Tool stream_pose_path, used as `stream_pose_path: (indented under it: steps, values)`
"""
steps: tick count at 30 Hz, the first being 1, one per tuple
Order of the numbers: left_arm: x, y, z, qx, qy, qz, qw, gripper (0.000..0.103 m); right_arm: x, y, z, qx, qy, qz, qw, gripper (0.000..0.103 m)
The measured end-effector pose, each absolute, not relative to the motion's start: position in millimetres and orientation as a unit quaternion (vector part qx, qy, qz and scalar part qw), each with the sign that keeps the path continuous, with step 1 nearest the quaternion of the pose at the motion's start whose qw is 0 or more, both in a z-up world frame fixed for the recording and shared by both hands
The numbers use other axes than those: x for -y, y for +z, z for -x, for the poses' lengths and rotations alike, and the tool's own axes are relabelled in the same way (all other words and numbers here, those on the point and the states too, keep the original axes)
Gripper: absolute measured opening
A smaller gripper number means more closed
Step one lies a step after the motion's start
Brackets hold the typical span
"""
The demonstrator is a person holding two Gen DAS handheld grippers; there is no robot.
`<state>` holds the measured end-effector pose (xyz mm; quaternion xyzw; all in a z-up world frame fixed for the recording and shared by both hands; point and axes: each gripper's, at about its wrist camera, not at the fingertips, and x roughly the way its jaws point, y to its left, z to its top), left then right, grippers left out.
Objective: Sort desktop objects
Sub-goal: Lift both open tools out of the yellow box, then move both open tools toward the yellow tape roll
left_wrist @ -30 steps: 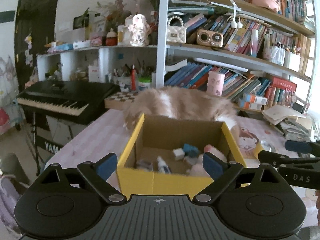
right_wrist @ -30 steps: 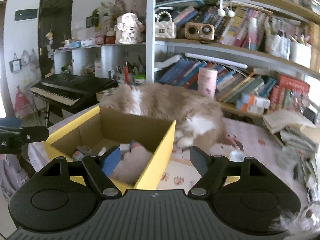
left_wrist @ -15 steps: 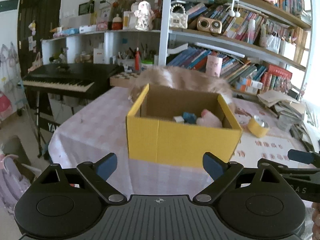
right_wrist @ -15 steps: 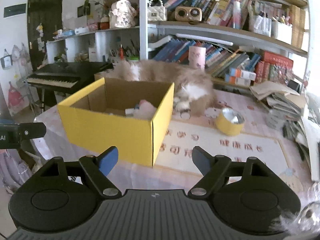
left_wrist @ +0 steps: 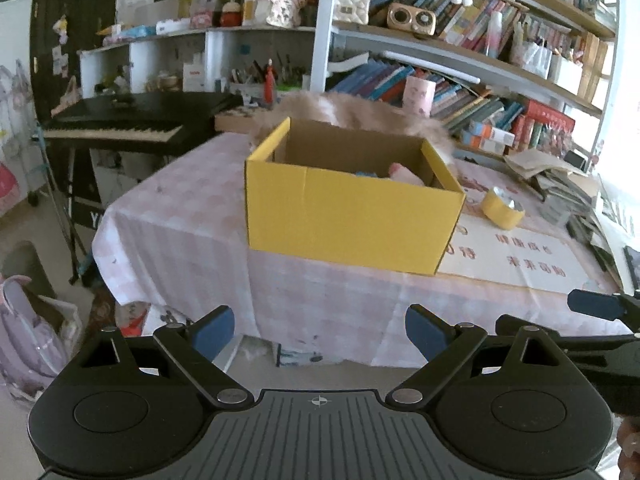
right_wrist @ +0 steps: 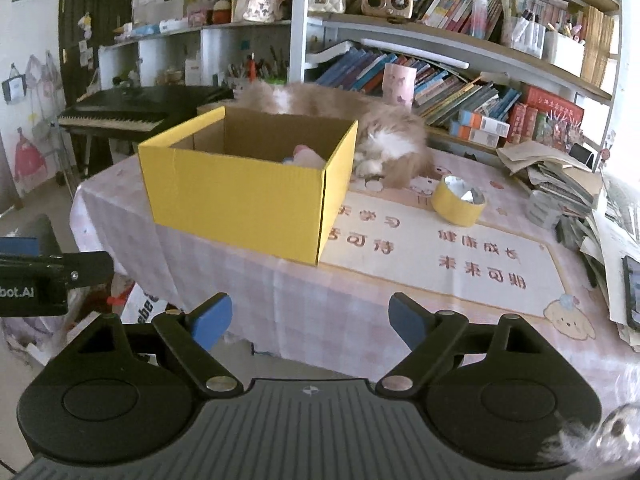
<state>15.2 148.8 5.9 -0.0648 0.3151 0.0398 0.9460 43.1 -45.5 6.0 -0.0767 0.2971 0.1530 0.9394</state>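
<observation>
A yellow cardboard box (left_wrist: 348,216) stands open on the pink checked tablecloth (left_wrist: 192,232); it also shows in the right wrist view (right_wrist: 240,200). A pink object (right_wrist: 306,156) and some blue show over its rim. A yellow tape roll (right_wrist: 458,202) lies to the box's right, also in the left wrist view (left_wrist: 502,208). My left gripper (left_wrist: 320,330) is open and empty, off the table's near edge. My right gripper (right_wrist: 308,320) is open and empty, also short of the table edge.
A fluffy tan and white cat (right_wrist: 384,136) lies behind the box. A printed mat (right_wrist: 440,252) covers the table's right part. Piles of books and papers (right_wrist: 560,176) sit at the far right. A keyboard piano (left_wrist: 120,120) stands left. Bags (left_wrist: 24,328) lie on the floor.
Both grippers have pulled back and away from over the box to beyond the table's near edge. Both stayed open and empty.
</observation>
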Motion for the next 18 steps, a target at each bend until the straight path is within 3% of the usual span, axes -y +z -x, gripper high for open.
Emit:
stream_pose_path:
  steps: [18]
  values:
    - [-123.5,-2.6,-26.9,-0.342,-0.034,0.045,0.938,0.095,54.8,-2.3,-36.6,-0.32,0.133,0.091,0.934,0.086]
